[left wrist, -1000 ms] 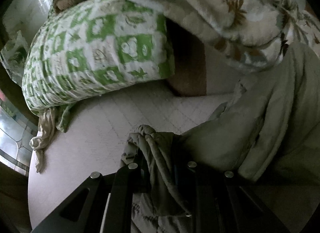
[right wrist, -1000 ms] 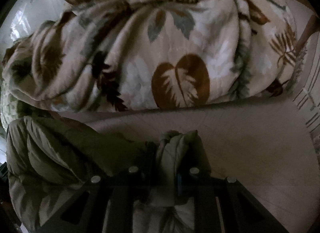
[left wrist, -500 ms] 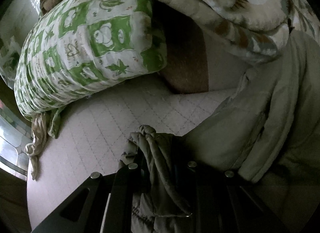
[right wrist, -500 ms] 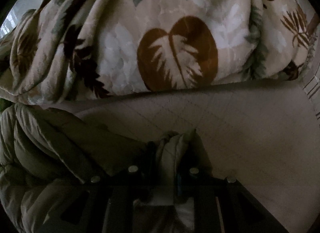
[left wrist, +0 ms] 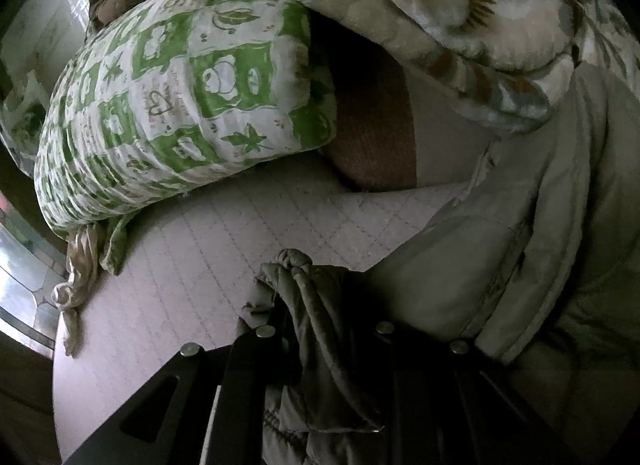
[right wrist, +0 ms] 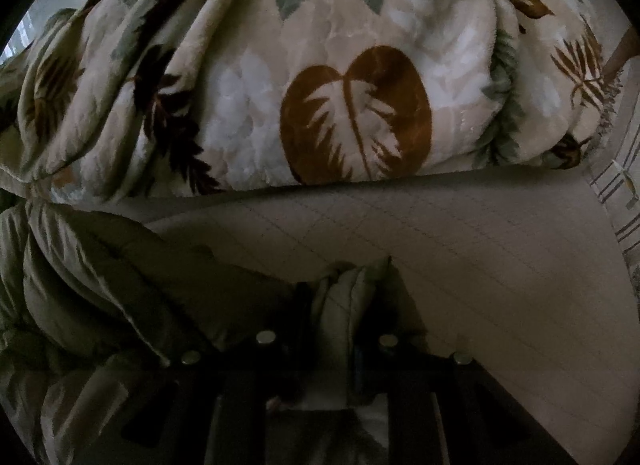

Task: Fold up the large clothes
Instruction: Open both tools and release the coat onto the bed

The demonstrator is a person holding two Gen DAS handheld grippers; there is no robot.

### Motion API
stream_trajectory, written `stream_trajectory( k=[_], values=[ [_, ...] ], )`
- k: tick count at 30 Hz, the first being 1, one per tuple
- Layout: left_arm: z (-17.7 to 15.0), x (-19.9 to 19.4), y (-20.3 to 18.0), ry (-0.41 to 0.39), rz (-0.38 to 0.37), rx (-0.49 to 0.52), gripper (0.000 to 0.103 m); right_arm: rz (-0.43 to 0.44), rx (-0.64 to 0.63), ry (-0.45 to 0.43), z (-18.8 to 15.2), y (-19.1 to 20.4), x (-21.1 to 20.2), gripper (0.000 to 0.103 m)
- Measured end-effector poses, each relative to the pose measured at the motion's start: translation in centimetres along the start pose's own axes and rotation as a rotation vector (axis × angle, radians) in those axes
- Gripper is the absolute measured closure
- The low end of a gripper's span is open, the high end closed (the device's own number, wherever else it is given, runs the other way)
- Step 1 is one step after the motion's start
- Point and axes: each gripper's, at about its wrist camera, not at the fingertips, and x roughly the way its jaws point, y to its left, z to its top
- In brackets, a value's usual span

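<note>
A home bedroom: a quilted mattress [left wrist: 224, 265] carries a green-and-white patterned pillow [left wrist: 180, 105] and a leaf-print plush blanket [right wrist: 320, 85] bunched along its far edge.

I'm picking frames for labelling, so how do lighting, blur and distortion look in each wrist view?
Left wrist view: dim, with fisheye bending; the green-patterned pillow is lit and sharp, the olive padded coat falls into shadow near the left gripper. Right wrist view: darker still; the leaf-print blanket is slightly soft, and the right gripper is nearly black.

Jacket [left wrist: 500, 265]: matt olive quilted cloth. Blanket [right wrist: 320, 85]: plush fleece w/ leaf print. Pillow [left wrist: 180, 105], 10 o'clock: crinkly green-white cotton. Bed sheet [right wrist: 480, 265]: matt, stitched grid.
</note>
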Motion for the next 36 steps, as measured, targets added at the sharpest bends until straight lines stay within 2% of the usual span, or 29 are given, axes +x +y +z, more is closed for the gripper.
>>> stream_trajectory(
  k=[4,7,11,13,14,15,16,19,20,21,23,29,36],
  values=[
    [0.2,-0.6,1.0,0.016,-0.045,-0.058,0.083,0.026,0.047,-0.015,0.1,-0.7,-0.9,0.082],
    [0.3,-1.4,2.0,0.028,-0.092,-0.114,0.079,0.079,0.112,-0.027,0.0,-1.7,-1.7,0.079],
    [0.4,-2.4,3.0,0.036,-0.132,-0.157,0.073,0.152,0.163,-0.036,-0.3,-2.8,-3.1,0.069],
    [0.2,-3.1,3.1,0.032,-0.135,-0.16,0.071,0.171,0.173,-0.039,-0.5,-3.0,-3.8,0.054],
    [0.2,-3.5,3.2,0.029,-0.135,-0.16,0.069,0.173,0.174,-0.046,-0.6,-3.0,-4.1,0.023],
    [0.1,-3.8,3.2,0.027,-0.134,-0.159,0.066,0.166,0.171,-0.06,-0.6,-3.0,-4.7,0.0],
    [0.0,-4.2,3.2,0.024,-0.138,-0.158,0.065,0.145,0.161,-0.076,-0.8,-2.9,-5.3,0.0],
    [-0.1,-5.2,3.3,0.019,-0.146,-0.158,0.055,0.157,0.133,-0.076,-1.1,-2.8,-6.6,0.0],
    [-0.1,-5.6,3.3,0.013,-0.146,-0.157,0.049,0.151,0.121,-0.077,-1.2,-2.7,-6.9,0.0],
    [-0.1,-6.1,3.3,0.004,-0.139,-0.155,0.033,0.138,0.098,-0.084,-1.5,-2.5,-7.5,0.0],
    [-0.2,-7.2,3.2,-0.023,-0.107,-0.144,0.009,0.124,0.068,-0.096,-1.9,-2.1,-8.1,0.0],
    [-0.8,-10.0,3.2,-0.063,-0.121,-0.121,0.008,0.142,0.037,-0.134,-3.2,-1.8,-10.5,0.0],
    [-1.8,-12.6,-1.1,-0.083,-0.181,-0.019,0.008,0.185,-0.039,-0.12,-5.4,0.7,-11.7,0.0]
  ],
)
